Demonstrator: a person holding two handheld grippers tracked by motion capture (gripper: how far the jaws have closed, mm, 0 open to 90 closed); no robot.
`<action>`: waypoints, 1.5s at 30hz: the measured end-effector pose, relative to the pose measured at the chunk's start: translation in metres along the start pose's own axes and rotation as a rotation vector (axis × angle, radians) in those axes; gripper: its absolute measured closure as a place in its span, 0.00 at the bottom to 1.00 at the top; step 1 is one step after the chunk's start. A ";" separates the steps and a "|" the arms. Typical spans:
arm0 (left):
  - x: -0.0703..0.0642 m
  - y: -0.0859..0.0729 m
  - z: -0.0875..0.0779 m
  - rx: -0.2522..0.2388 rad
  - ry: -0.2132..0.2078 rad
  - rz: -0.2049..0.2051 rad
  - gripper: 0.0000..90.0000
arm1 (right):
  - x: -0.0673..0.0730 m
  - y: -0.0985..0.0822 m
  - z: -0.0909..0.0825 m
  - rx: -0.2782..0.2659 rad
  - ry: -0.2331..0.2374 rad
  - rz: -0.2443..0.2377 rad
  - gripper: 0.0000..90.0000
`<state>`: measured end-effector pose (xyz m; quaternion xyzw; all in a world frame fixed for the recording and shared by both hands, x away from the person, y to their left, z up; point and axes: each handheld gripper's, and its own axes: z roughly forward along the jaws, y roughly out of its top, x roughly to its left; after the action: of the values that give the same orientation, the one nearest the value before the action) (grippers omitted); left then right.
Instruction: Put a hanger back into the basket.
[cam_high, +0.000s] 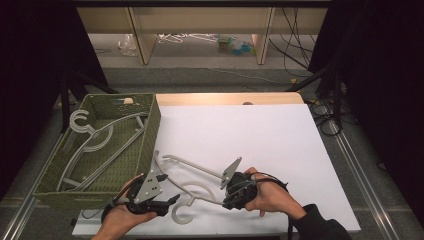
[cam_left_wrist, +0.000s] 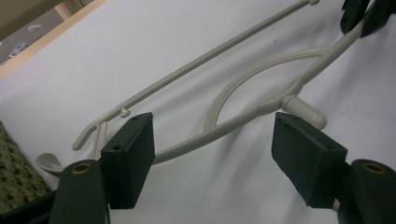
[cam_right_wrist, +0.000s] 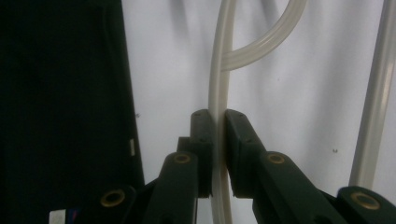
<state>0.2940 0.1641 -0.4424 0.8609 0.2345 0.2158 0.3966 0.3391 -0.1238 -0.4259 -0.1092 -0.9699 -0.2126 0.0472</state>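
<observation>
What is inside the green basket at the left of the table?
The green basket holds pale plastic hangers, lying tangled; at least two hooks show. Its near wall hides the bottom ends, so an exact count cannot be made.

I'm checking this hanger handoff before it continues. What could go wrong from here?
The right gripper pinches only one thin arm of the cream plastic hanger, so it may swivel or slip. The left gripper has open jaws around the other arm; closing off-centre could miss. The hook could snag the green woven basket's rim.
</observation>
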 end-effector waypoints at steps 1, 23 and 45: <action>0.000 0.000 0.002 0.003 -0.007 0.009 0.34 | 0.000 -0.002 -0.002 -0.004 0.003 -0.009 0.92; -0.006 0.008 0.043 0.094 -0.107 0.250 0.61 | 0.006 -0.013 -0.023 -0.045 0.043 -0.023 0.92; -0.021 0.047 0.030 0.048 -0.151 0.444 0.85 | -0.020 -0.031 -0.049 -0.130 -0.066 0.030 0.77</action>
<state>0.3049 0.1075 -0.4267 0.9142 0.0142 0.2269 0.3354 0.3538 -0.1756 -0.3963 -0.1335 -0.9533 -0.2706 0.0112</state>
